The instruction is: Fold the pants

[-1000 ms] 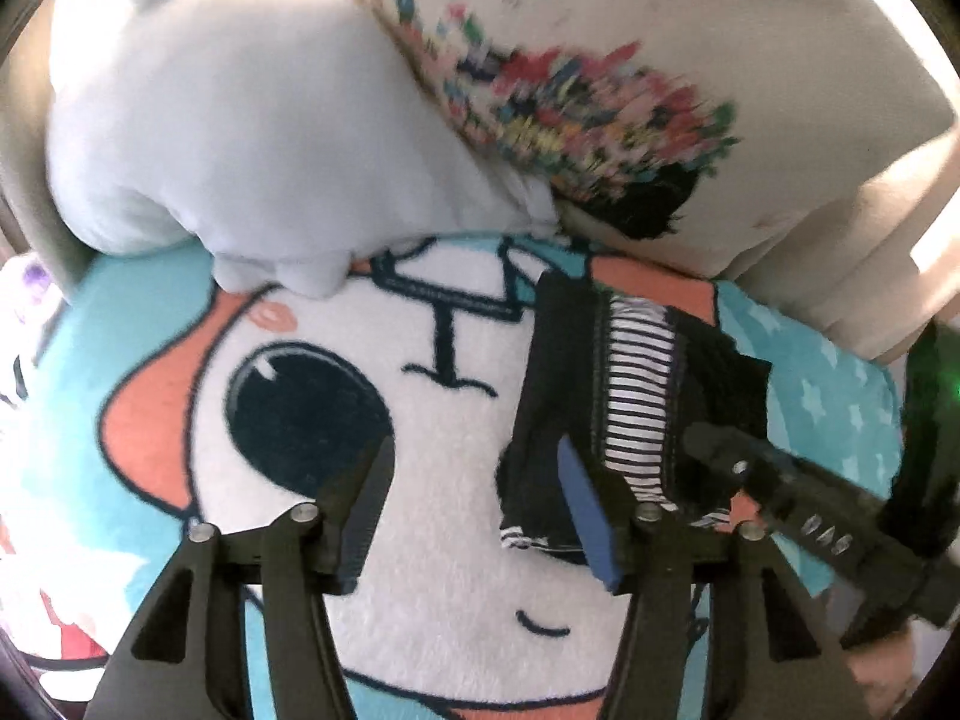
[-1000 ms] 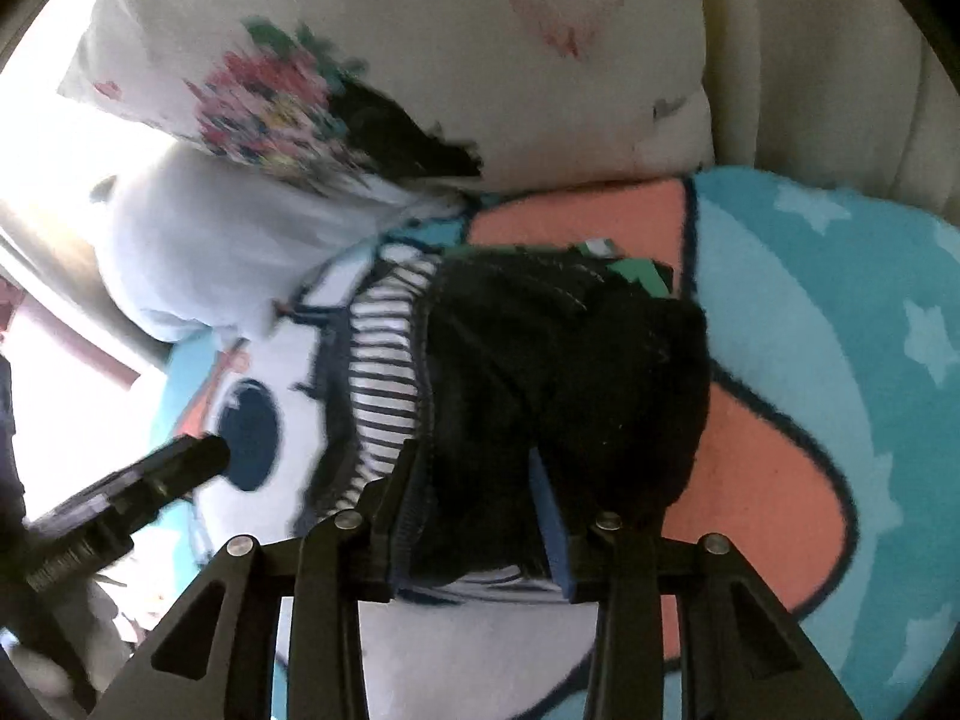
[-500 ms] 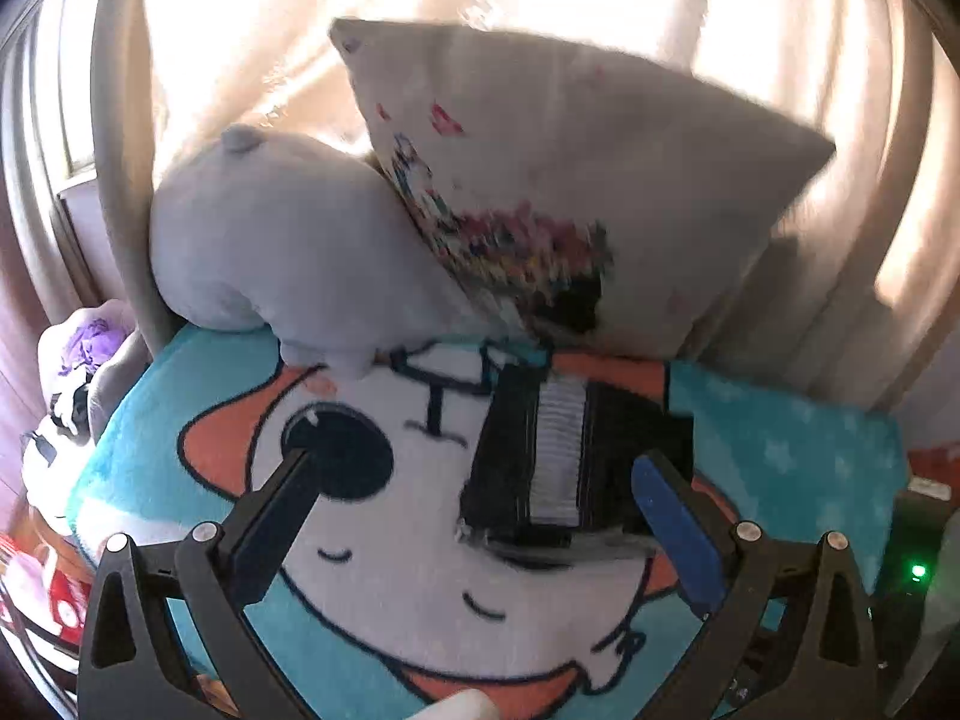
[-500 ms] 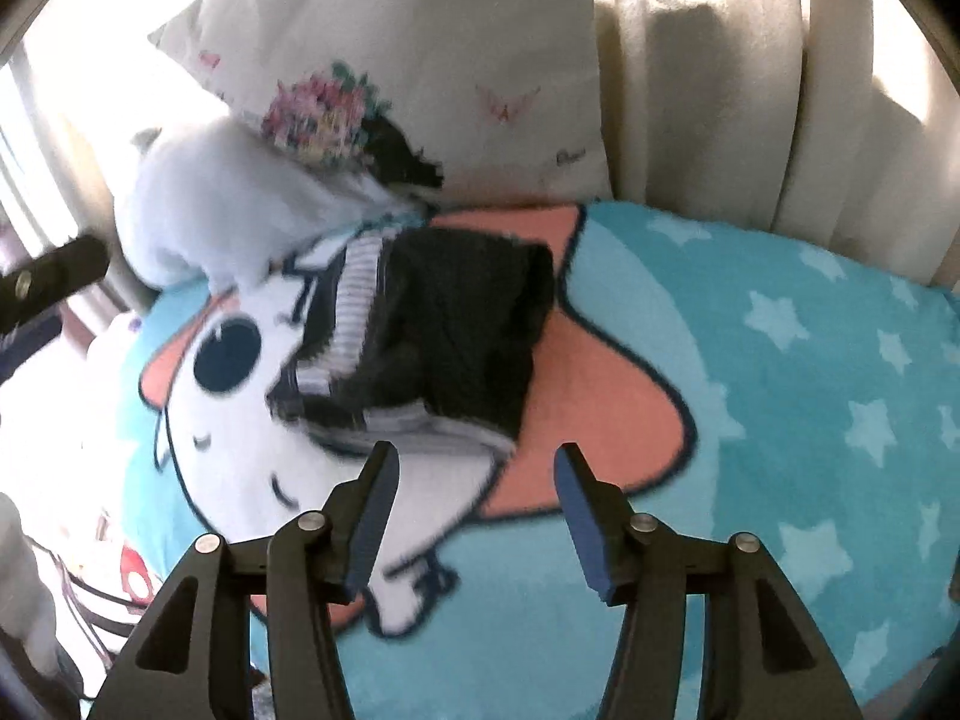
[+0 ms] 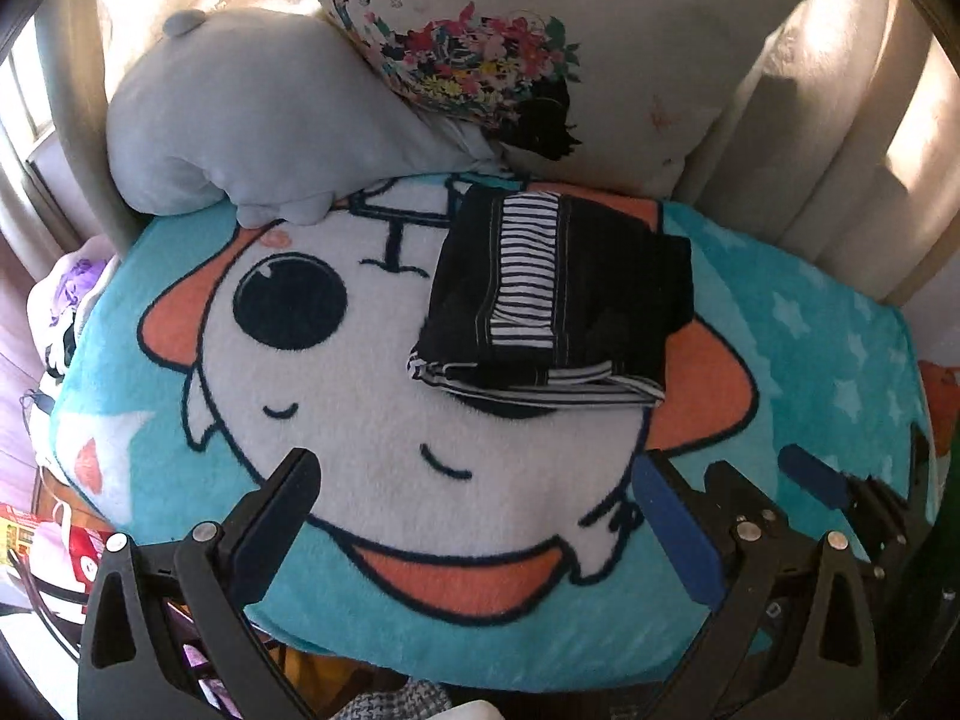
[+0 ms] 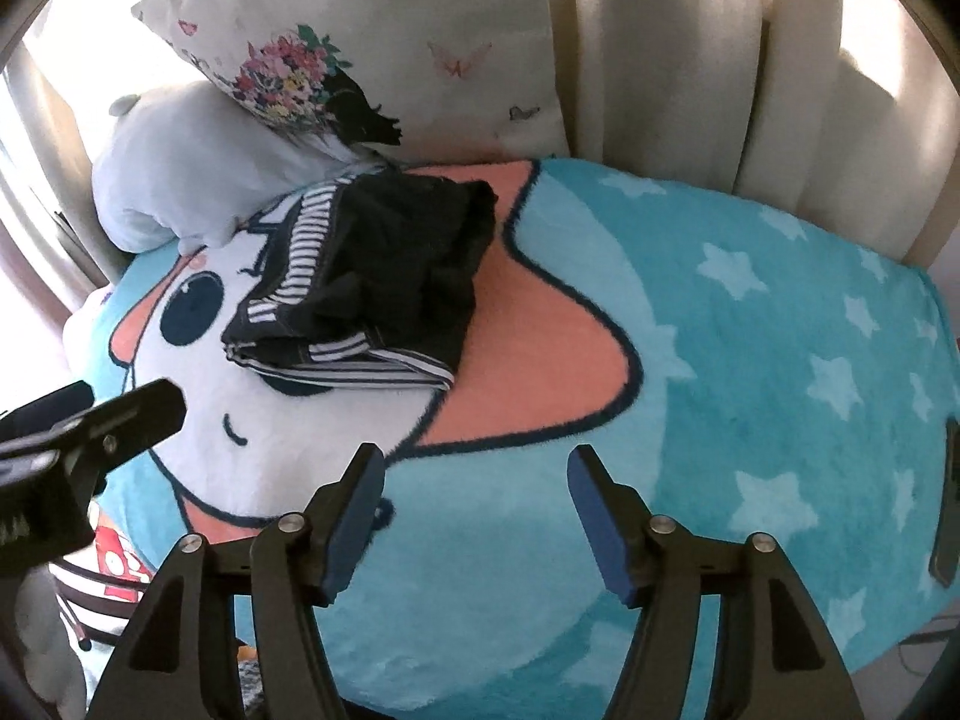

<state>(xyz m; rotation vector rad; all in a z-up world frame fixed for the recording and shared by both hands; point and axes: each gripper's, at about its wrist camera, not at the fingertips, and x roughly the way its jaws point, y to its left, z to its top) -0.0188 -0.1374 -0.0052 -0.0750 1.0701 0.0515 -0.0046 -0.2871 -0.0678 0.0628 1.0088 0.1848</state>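
Note:
The black pants (image 5: 558,294) with a black-and-white striped band lie folded into a compact stack on the cartoon blanket (image 5: 372,420), near the pillows. They also show in the right wrist view (image 6: 372,282). My left gripper (image 5: 474,498) is open and empty, held back over the blanket's near edge, well short of the pants. My right gripper (image 6: 474,480) is open and empty too, over the blue starred part of the blanket (image 6: 750,360), apart from the pants. The left gripper's finger (image 6: 120,414) shows at the left of the right wrist view.
A grey plush pillow (image 5: 252,114) and a floral cushion (image 5: 540,48) lean against the beige seat back (image 6: 780,90) just behind the pants. Clutter and bags (image 5: 54,540) lie on the floor off the blanket's left edge.
Both grippers have let go of the pants, opened wide and pulled back toward the blanket's near edge. The folded pants stay where they were laid.

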